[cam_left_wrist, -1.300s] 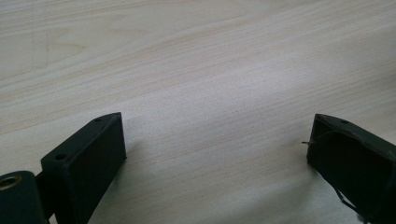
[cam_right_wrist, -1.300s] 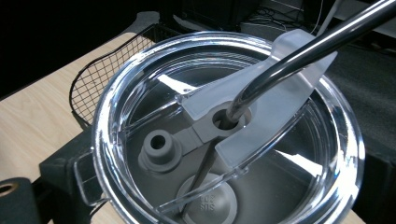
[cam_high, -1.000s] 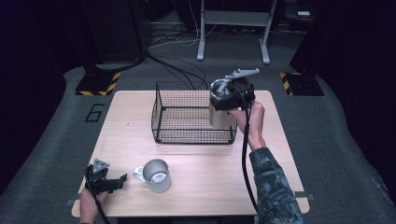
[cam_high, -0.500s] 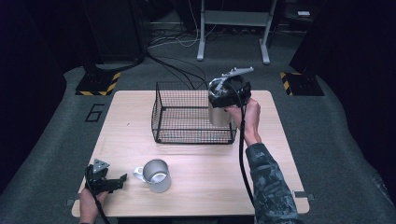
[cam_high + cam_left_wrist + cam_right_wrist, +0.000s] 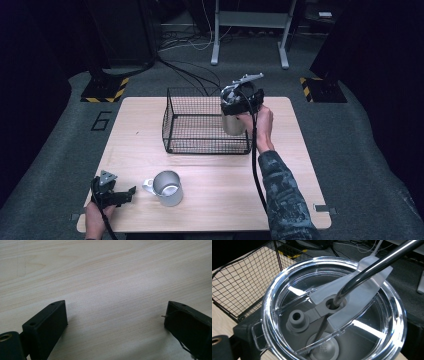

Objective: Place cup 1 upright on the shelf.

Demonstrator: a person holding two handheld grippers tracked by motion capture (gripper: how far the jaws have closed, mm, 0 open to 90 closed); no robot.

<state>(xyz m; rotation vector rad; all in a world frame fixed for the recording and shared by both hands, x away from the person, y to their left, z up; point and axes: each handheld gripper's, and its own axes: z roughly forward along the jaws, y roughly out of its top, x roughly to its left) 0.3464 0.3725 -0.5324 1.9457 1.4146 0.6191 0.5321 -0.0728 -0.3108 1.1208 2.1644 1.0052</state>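
Note:
My right gripper (image 5: 239, 106) is shut on a steel tumbler (image 5: 233, 125), which it holds upright at the right end of the black wire basket (image 5: 172, 122). Whether the tumbler touches the basket floor I cannot tell. In the right gripper view the tumbler's clear lid (image 5: 294, 290) sits between the jaws, with a metal straw (image 5: 372, 267) through it and the basket (image 5: 242, 282) behind. My left gripper (image 5: 132, 193) lies low at the table's front left corner, open, with bare wood between its fingers (image 5: 50, 320). A metal mug (image 5: 166, 187) stands just right of it, apart.
The light wooden table (image 5: 300, 190) has free surface at the front right and left of the basket. Beyond its far edge are dark floor, cables and a white stand (image 5: 250, 30). Yellow-black striped blocks (image 5: 106, 89) sit on the floor at both far corners.
My right gripper has shifted slightly left with the tumbler, over the basket's right end. The left gripper and the mug have not moved.

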